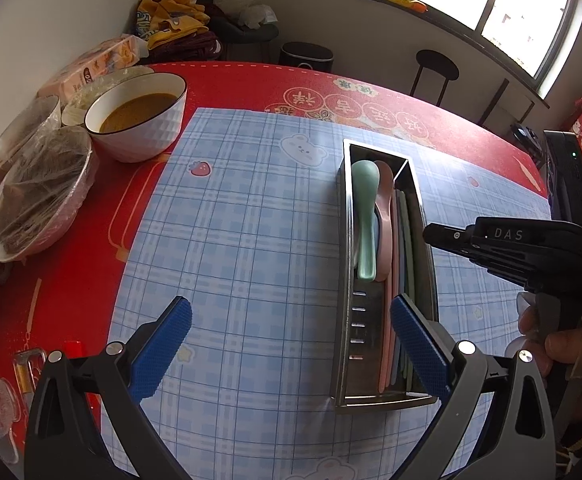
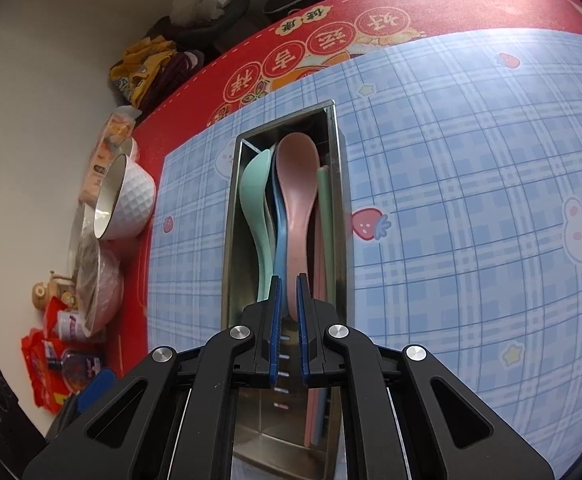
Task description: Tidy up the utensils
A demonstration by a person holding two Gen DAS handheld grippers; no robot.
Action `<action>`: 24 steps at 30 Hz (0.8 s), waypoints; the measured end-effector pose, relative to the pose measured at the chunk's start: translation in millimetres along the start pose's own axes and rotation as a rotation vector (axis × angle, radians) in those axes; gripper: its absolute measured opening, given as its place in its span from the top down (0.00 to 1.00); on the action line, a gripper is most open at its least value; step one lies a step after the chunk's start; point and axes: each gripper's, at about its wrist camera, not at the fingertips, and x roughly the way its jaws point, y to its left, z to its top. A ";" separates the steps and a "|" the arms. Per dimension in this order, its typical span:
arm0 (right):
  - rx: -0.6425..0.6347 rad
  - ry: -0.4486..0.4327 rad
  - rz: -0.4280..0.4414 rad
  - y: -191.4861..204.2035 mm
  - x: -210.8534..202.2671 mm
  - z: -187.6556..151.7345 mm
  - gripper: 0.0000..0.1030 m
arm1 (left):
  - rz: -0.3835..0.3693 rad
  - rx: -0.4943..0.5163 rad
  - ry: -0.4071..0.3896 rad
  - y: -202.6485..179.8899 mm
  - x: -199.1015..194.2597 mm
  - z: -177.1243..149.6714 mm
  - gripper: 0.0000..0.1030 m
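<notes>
We are looking over a counter (image 1: 251, 80) covered by a red cloth, with a blue plaid mat (image 1: 243, 216) laid on top. Nearest us, the left hand-held gripper (image 1: 291, 336) is hovering with its blue pads spread wide apart, its right pad hanging over the near end of the steel utensil tray (image 1: 345, 264). The right hand-held gripper (image 2: 289, 308) is pinching the handle of the pink spoon (image 2: 297, 184) between nearly closed pads, above the tray's near half. The tray is lying lengthwise on the mat, holding a green spoon (image 2: 253, 196) along its left wall and pastel chopsticks (image 2: 322, 220) along its right wall. Farther off, at the counter's left edge, a white bowl (image 1: 139, 116) of brown soup is sitting beside wrapped bowls (image 1: 39, 192).
</notes>
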 end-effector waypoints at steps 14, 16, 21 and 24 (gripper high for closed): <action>-0.319 -0.248 -0.106 3.8 -118.4 13.5 0.46 | 0.040 0.095 -0.175 -46.9 -57.0 38.9 0.06; -0.359 -0.293 -0.113 6.1 -141.5 11.7 0.40 | 0.056 0.116 -0.215 -58.6 -70.8 45.5 0.06; -0.415 -0.405 -0.143 8.0 -198.8 3.4 0.18 | 0.039 0.135 -0.331 -84.3 -111.1 58.7 0.06; -0.405 -0.477 -0.157 4.8 -229.8 -3.7 0.16 | 0.054 0.166 -0.391 -101.1 -131.9 63.1 0.06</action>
